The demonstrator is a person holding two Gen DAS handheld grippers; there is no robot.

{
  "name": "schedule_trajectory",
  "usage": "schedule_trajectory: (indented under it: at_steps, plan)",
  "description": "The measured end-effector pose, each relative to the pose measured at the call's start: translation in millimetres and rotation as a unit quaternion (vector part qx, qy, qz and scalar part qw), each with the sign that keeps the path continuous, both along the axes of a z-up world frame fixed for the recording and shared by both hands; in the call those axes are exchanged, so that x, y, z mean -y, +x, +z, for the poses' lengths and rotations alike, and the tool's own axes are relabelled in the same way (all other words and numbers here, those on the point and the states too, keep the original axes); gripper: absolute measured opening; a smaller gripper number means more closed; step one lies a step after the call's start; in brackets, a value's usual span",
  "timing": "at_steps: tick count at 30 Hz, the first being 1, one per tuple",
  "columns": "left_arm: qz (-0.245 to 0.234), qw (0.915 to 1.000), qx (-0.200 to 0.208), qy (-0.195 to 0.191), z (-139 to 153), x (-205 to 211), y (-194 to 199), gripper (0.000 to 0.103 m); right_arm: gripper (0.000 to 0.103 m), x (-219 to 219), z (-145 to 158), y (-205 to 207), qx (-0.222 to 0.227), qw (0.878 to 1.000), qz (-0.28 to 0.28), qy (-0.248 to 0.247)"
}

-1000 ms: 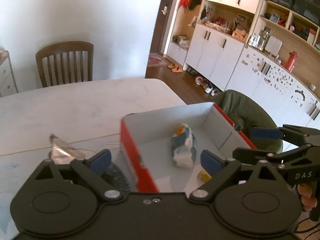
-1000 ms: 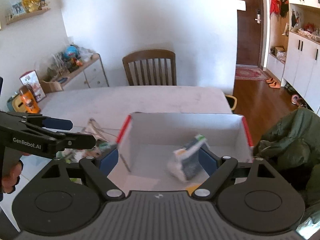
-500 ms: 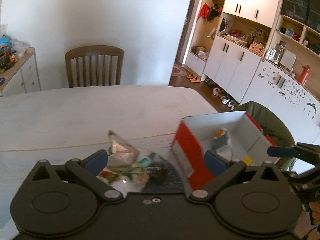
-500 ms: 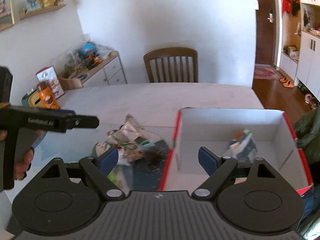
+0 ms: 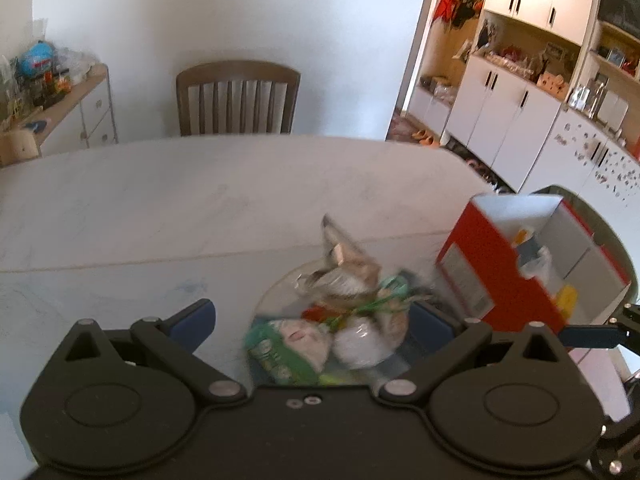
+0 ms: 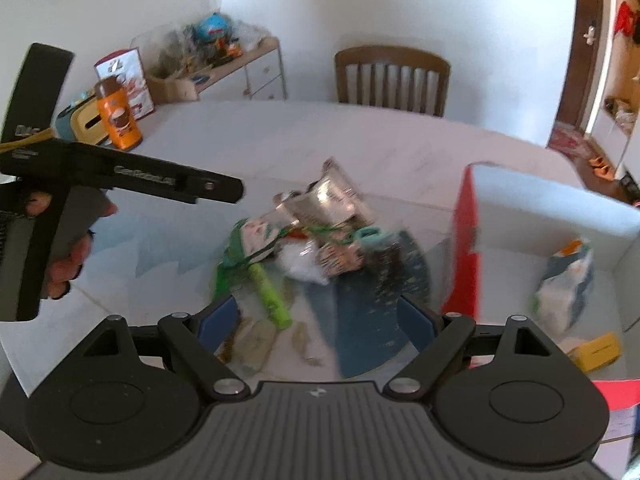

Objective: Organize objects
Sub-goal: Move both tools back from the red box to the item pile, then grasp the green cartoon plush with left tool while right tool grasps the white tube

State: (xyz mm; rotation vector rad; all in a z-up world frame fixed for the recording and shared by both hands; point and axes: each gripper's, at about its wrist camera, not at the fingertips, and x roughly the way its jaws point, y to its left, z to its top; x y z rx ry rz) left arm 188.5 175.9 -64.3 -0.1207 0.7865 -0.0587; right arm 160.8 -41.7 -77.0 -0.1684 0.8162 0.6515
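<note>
The pale tabletop [image 5: 168, 208] fills most of the room's middle. The red-sided box [image 6: 520, 216] sits at its right end, holding a blue-and-white pouch [image 6: 568, 280] and a small yellow packet [image 6: 596, 350]. A second ago both grippers were aimed straight down into that box; since then they have swung left, and the heap of snack packets [image 6: 316, 232] on the clear round tray [image 5: 280, 292] now sits square ahead of them. I take that to mean the pouch is dropped off and the next item is being chosen.

The left hand-held gripper [image 5: 316, 318] is spread wide and empty, just short of the green packet [image 5: 280, 356]. The right hand-held gripper [image 6: 316, 320] is likewise released, carrying nothing, above a lime-green tube [image 6: 270, 296]. Most of the heap is still unsorted.
</note>
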Motion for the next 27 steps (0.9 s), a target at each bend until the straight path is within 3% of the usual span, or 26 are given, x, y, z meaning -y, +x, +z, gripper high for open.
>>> schedule_trajectory:
  at_steps: [12, 24, 27]
  plan:
    - [-0.025, 0.9993, -0.029, 0.003, -52, -16, 20, 0.102, 0.087, -41, -44, 4, -0.046, 0.998, -0.014, -0.032]
    - [-0.021, 0.9983, -0.05, -0.022, -75, -19, 36, 0.101, 0.087, -67, -77, 15, -0.072, 0.995, -0.055, -0.051]
    - [-0.02, 0.9981, -0.054, -0.025, -79, -19, 38, 0.099, 0.076, -71, -82, 16, -0.075, 0.993, -0.064, -0.057]
